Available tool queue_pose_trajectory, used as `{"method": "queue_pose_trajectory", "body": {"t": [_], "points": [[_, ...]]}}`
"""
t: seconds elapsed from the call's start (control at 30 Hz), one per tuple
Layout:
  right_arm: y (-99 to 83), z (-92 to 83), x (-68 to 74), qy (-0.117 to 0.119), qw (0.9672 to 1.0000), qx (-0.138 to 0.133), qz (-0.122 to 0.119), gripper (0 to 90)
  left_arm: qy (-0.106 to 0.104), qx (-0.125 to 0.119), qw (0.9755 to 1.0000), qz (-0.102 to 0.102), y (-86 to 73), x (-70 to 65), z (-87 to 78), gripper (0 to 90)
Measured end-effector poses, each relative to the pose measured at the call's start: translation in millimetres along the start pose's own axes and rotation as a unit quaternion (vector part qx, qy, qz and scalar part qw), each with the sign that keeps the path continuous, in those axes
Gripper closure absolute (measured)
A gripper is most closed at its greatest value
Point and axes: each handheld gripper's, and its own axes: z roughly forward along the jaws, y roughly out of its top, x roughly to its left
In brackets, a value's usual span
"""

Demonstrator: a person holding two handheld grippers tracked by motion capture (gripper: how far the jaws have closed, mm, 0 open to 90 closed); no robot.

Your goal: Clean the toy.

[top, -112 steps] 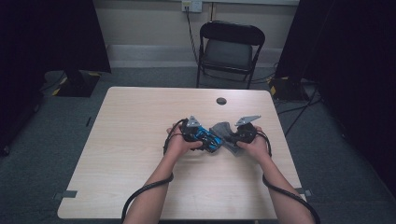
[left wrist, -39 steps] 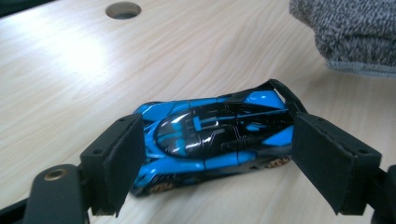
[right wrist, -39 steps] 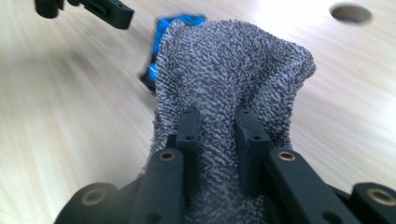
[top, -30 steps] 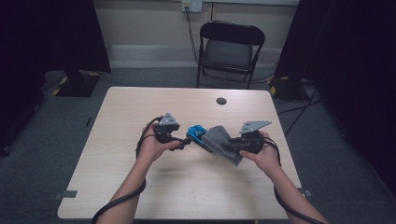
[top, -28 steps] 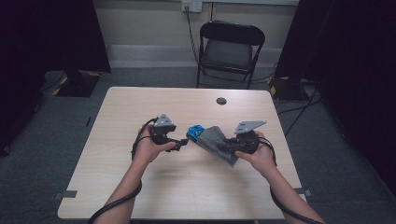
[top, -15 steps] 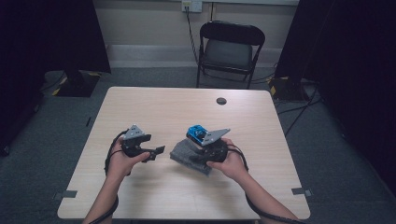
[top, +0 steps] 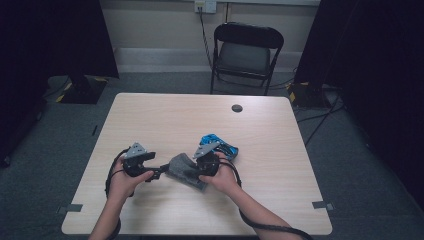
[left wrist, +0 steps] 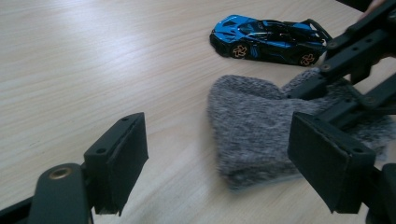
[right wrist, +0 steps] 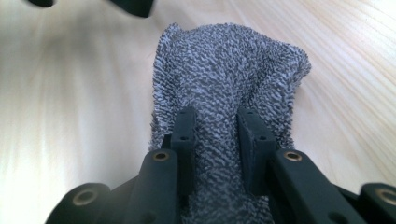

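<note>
A grey fuzzy cloth (top: 181, 170) lies folded on the table (top: 200, 115). My right gripper (top: 194, 173) is shut on one end of it. In the right gripper view the pads (right wrist: 187, 128) pinch the cloth (right wrist: 224, 60), and the jaws have just been easing apart a little. My left gripper (top: 161, 170) is open at the cloth's other end. In the left gripper view its jaws (left wrist: 224, 158) stand wide, with the cloth (left wrist: 252, 126) just ahead and untouched. A blue toy car (top: 220, 146) sits on the table behind the right hand, also seen as the car (left wrist: 266, 37).
A small dark round disc (top: 237, 108) lies near the table's far edge. A black folding chair (top: 245, 50) stands beyond the table. Cables trail from both grippers toward the near edge. Bare tabletop stretches to the left and far side.
Both hands have moved left and toward the near edge. The right gripper has carried the grey cloth away from the blue car and down onto the table. The car has stayed put.
</note>
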Motion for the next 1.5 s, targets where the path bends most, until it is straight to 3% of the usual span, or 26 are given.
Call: {"method": "queue_pose_trajectory", "body": {"t": [0.1,0.27,0.4,0.5,0.6,0.63,0.77,0.9,1.03,1.17,1.5], "points": [[9.7,10.2,-1.2,-0.01,0.9998,-0.013,0.009,63.3,0.001,-0.002,1.0,0.003,-1.3,-0.3,-3.8,20.8],[15.8,8.3,3.4,-0.005,0.9998,-0.021,0.002,55.6,-0.002,-0.005,1.0,0.003,-2.0,-2.0,-4.9,21.1],[14.1,-8.7,2.4,-0.006,0.9993,-0.037,0.004,53.7,-0.006,-0.003,0.9998,0.017,-1.0,-6.6,-0.3,20.8],[5.7,-31.2,-4.0,-0.011,0.9991,-0.041,0.004,50.6,-0.011,-0.001,0.9996,0.026,3.2,-12.6,4.7,19.8],[2.0,-38.6,-6.9,-0.016,0.9989,-0.043,0.008,50.0,-0.016,-0.002,0.9992,0.038,7.4,-17.7,10.2,19.7],[-1.5,-47.2,-12.0,-0.021,0.9984,-0.05,0.015,47.4,-0.022,-0.002,0.9987,0.046,10.3,-21.3,15.5,19.6],[-4.2,-54.9,-19.7,-0.03,0.9975,-0.059,0.026,43.4,-0.035,0.003,0.998,0.053,12.6,-25.2,23.9,20.2],[-5.0,-63.8,-34.8,-0.06,0.9952,-0.069,0.035,37.6,-0.045,0.014,0.9969,0.063,12.4,-27.4,32.9,21.6],[-5.7,-68.6,-49.0,-0.081,0.9928,-0.076,0.046,34.3,-0.049,0.017,0.9968,0.061,11.7,-27.8,36.6,21.6],[-7.6,-70.6,-62.0,-0.102,0.9916,-0.065,0.046,31.1,-0.051,0.017,0.9965,0.064,12.8,-27.1,36.1,21.8],[-19.2,-62.6,-90.1,-0.122,0.9893,-0.045,0.067,27.3,-0.068,0.031,0.9933,0.088,17.1,-27.1,46.8,21.2]]}}
